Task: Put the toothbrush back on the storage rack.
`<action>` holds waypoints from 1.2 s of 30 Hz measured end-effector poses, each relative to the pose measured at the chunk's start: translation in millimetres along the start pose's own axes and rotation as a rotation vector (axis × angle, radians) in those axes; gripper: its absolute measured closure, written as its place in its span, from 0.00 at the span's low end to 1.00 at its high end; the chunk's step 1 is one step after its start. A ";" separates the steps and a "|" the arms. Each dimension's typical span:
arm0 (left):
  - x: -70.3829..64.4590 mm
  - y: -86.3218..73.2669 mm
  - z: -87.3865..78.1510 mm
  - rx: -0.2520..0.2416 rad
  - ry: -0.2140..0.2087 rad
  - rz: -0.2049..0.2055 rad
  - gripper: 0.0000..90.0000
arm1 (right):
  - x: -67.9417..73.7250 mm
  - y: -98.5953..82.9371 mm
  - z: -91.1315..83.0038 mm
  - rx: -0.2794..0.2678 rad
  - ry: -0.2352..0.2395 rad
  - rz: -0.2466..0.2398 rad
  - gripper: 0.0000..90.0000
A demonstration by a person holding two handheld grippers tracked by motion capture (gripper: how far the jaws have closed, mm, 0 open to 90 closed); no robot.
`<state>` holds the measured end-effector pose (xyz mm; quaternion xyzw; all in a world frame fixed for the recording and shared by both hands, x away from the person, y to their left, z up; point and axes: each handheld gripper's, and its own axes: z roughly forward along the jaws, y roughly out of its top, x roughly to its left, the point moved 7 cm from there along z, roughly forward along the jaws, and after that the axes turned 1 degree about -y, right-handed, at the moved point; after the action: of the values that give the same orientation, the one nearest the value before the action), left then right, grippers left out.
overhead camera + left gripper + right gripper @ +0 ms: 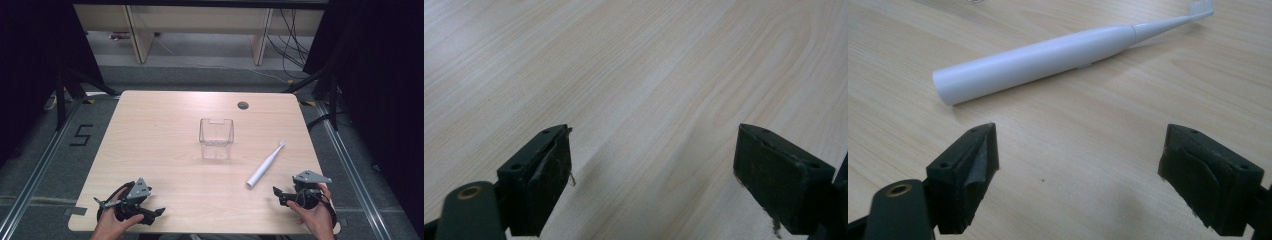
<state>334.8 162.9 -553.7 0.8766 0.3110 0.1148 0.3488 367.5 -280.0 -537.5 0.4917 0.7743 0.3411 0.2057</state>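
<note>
Two claws, both released, jaws standing wide apart with nothing between them. Right claw (281, 192), held in a hand (314, 216) at the near right corner of the bench (160, 130), points toward a white electric toothbrush (265, 164); in the right gripper view that claw (1078, 165) sits just short of the toothbrush (1048, 60), not touching it. Toothbrush lies flat on the bench, blunt handle end nearest the claw, bristle head farther off, slanting away to the right. Left claw (155, 214), held in the other hand (112, 225) at the near left corner, rests low over bare wood; the left gripper view shows this claw (654, 165) above plain bench grain. One clear plastic container (216, 138), upright and empty, stands mid-bench, near the toothbrush head yet apart from it. One dark round cable hole (243, 105) lies near the far edge.
</note>
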 end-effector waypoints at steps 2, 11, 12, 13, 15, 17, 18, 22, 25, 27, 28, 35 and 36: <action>-0.3 0.0 0.3 -0.001 -0.001 -0.002 0.17 | -2.5 2.0 0.9 -0.013 -0.014 -0.035 0.18; 0.6 -0.6 0.9 0.000 0.000 -0.007 0.17 | 5.1 16.1 5.4 -0.052 0.008 -0.063 0.25; 0.5 -0.7 0.7 -0.001 0.001 -0.008 0.17 | 8.5 17.2 4.5 -0.042 0.008 -0.027 0.25; 0.3 -0.7 0.4 -0.003 0.002 -0.010 0.17 | 7.1 20.4 5.3 -0.053 0.008 -0.066 0.27; -0.1 -0.7 0.3 -0.005 -0.002 -0.013 0.17 | 7.3 25.3 6.5 -0.070 0.006 -0.096 0.31; -0.1 -0.9 0.2 -0.004 -0.002 -0.013 0.17 | 11.7 28.2 7.0 -0.061 0.020 -0.089 0.35; 1.2 -1.4 -0.2 0.003 0.004 -0.005 0.17 | 13.1 30.0 8.0 -0.063 0.022 -0.098 0.37; 1.6 -1.7 -0.5 0.005 0.006 -0.002 0.17 | 24.5 35.7 9.7 -0.061 0.056 -0.083 0.49; 1.6 -1.9 -0.4 0.006 0.005 -0.004 0.17 | 29.9 40.3 11.9 -0.066 0.073 -0.100 0.55; 1.6 -1.7 -0.3 0.002 0.006 -0.006 0.17 | 32.1 41.1 12.6 -0.064 0.079 -0.101 0.59; 2.6 -2.2 -1.3 0.013 0.007 0.006 0.17 | 36.7 41.6 14.8 -0.044 0.091 -0.099 0.63; 2.8 -2.4 -1.1 0.014 0.007 0.007 0.17 | 43.2 47.9 26.3 -0.033 0.116 -0.177 0.75; 2.2 -2.1 -0.8 0.008 0.006 0.001 0.17 | 46.1 48.3 27.6 -0.029 0.120 -0.170 0.77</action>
<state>335.2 165.9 -554.5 0.8778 0.3120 0.1164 0.3445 395.6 -215.7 -520.3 0.4000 0.8190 0.3627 0.1942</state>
